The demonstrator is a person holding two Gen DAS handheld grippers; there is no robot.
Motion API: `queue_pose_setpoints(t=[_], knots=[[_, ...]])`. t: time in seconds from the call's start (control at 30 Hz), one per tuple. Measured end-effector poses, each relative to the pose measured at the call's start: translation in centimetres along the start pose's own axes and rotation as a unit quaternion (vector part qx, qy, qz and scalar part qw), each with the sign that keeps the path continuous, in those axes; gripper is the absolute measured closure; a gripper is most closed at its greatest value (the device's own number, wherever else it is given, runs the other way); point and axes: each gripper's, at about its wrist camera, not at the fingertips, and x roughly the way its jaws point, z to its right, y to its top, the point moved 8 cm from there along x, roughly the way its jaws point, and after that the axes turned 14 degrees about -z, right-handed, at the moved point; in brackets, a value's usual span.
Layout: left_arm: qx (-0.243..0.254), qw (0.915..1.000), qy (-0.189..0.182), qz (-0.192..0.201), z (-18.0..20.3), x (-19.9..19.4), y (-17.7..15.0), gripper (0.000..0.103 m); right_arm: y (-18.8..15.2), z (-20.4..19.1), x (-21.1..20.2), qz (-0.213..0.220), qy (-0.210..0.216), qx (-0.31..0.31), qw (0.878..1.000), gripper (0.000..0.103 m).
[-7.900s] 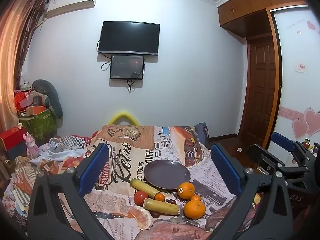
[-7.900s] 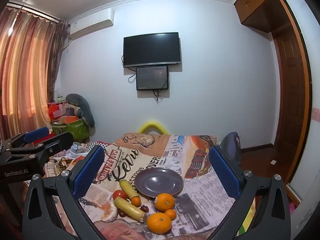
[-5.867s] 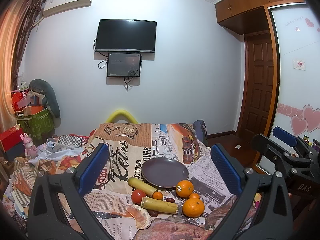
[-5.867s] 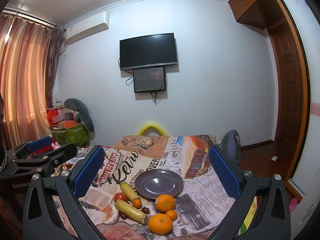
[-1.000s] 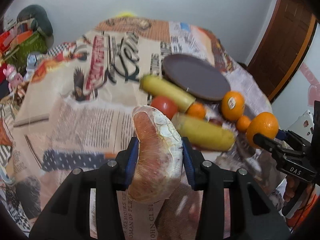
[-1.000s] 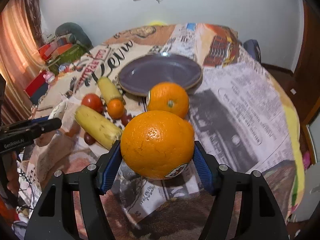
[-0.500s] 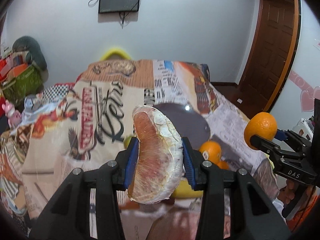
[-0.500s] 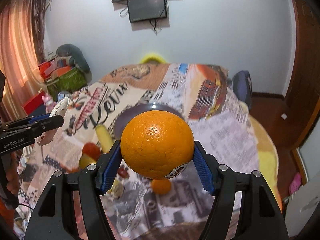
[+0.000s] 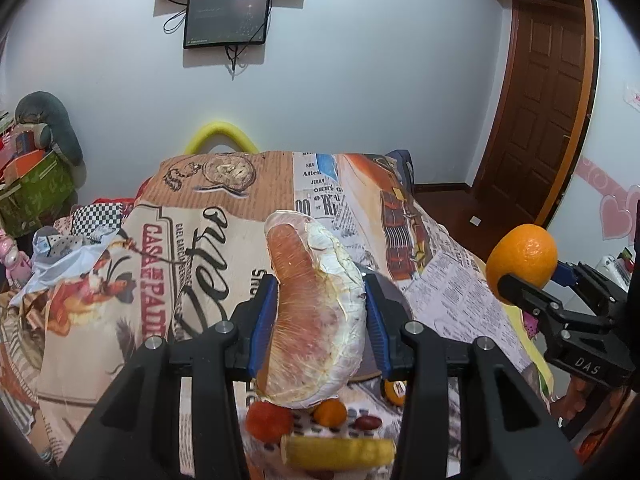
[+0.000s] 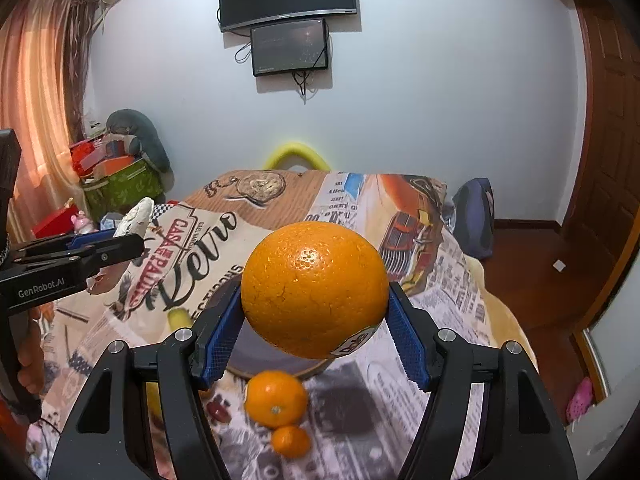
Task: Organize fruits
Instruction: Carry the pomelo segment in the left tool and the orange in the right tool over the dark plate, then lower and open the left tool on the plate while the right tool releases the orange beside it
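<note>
My left gripper (image 9: 318,312) is shut on a peeled pomelo wedge (image 9: 316,312) and holds it above the table. My right gripper (image 10: 314,320) is shut on a large orange (image 10: 314,290), also lifted; it shows at the right of the left wrist view (image 9: 522,258). The dark plate (image 10: 272,360) lies under the held fruit, mostly hidden. Below it rest a medium orange (image 10: 276,398), a small orange (image 10: 291,440), a tomato (image 9: 268,420), a banana (image 9: 340,452) and a small tangerine (image 9: 330,412).
The table wears a printed newspaper-pattern cloth (image 9: 192,240). A yellow chair back (image 9: 220,136) stands at the far edge. Clutter and a green box (image 10: 120,184) sit at the left. A wooden door (image 9: 548,128) is at the right. A bag (image 10: 474,216) hangs off the table's right side.
Both grippers have risen and tilted up with their fruit, from low over the fruit pile one second ago. The table's fruit now sits low in both views.
</note>
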Motion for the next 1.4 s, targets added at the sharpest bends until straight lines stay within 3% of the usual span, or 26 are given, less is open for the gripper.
queue_pose_setpoints(t=[0.57, 0.8, 1.4], knots=[[-0.007, 0.999, 0.005, -0.045, -0.9, 7.7, 2.8, 0.061, 2.1, 1.0, 6.2, -0.028, 0.006, -0.009, 1.0, 0.037], [-0.025, 0.9967, -0.003, -0.077, -1.9, 11.8, 3.5, 0.061, 2.0, 0.8, 10.0, -0.066, 0.011, -0.019, 0.998, 0.037], [0.007, 0.982, 0.005, -0.189, -2.5, 19.7, 1.1, 0.061, 0.2, -0.2, 18.0, -0.167, 0.027, -0.052, 0.984, 0.037]])
